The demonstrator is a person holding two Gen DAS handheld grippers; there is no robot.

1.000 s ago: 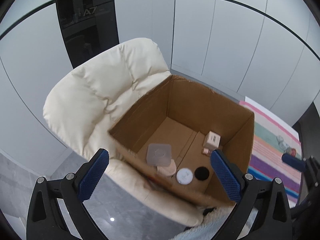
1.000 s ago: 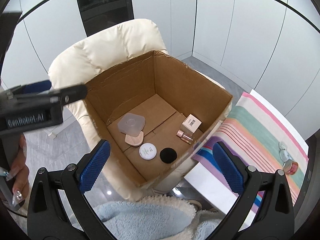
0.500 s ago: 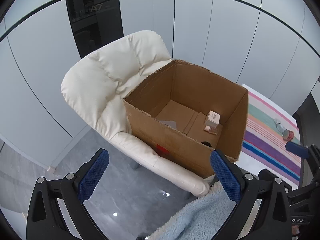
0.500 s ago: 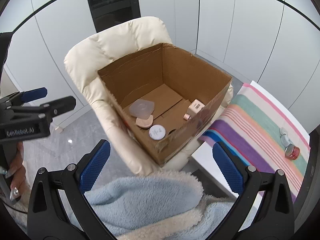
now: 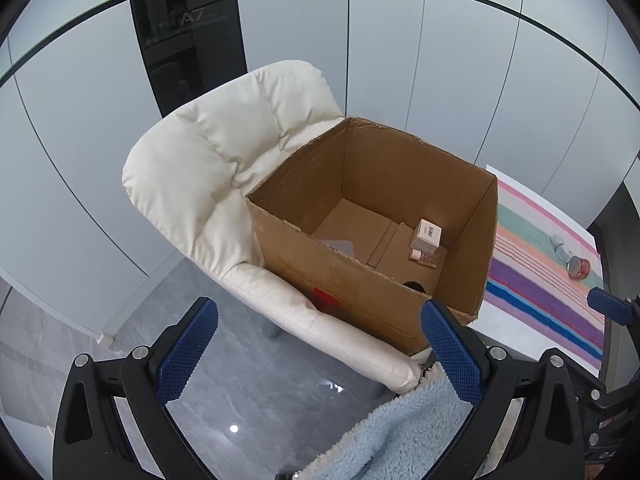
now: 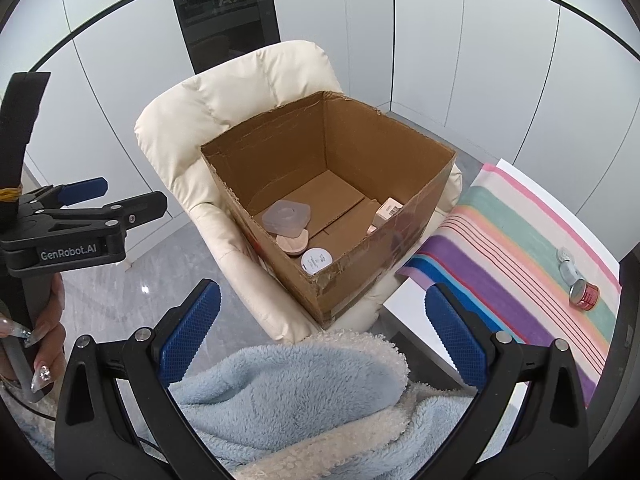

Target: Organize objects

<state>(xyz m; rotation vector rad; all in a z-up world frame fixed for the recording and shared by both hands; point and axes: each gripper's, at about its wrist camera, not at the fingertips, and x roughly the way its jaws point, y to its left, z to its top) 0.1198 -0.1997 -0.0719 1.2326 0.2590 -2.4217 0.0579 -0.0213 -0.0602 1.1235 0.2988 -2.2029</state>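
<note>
An open cardboard box [image 5: 472, 240] [image 6: 360, 148] stands on a cream chair [image 5: 208, 168] [image 6: 240, 92]. Inside lie a clear plastic case [image 6: 286, 216], a pink compact [image 6: 294, 243], a white round jar [image 6: 316, 260], a small carton [image 5: 427, 235] and a small bottle [image 5: 425, 257]. A red tin [image 6: 585, 295] and two clear lids [image 6: 567, 262] lie on the striped cloth [image 6: 516, 248]. My left gripper [image 5: 316, 352] is open and empty, well back from the box. My right gripper [image 6: 322, 330] is open and empty above the blue fleece.
A light blue fleece [image 6: 304, 396] fills the foreground. The left gripper's body [image 6: 76, 228] and the hand holding it are at the left of the right wrist view. White wall panels and a dark column [image 5: 188, 32] stand behind the chair. Grey floor [image 5: 224, 392] lies below.
Both grippers have pulled back and away from the box, which now looks smaller and farther. Both stay open and empty. The objects have not moved.
</note>
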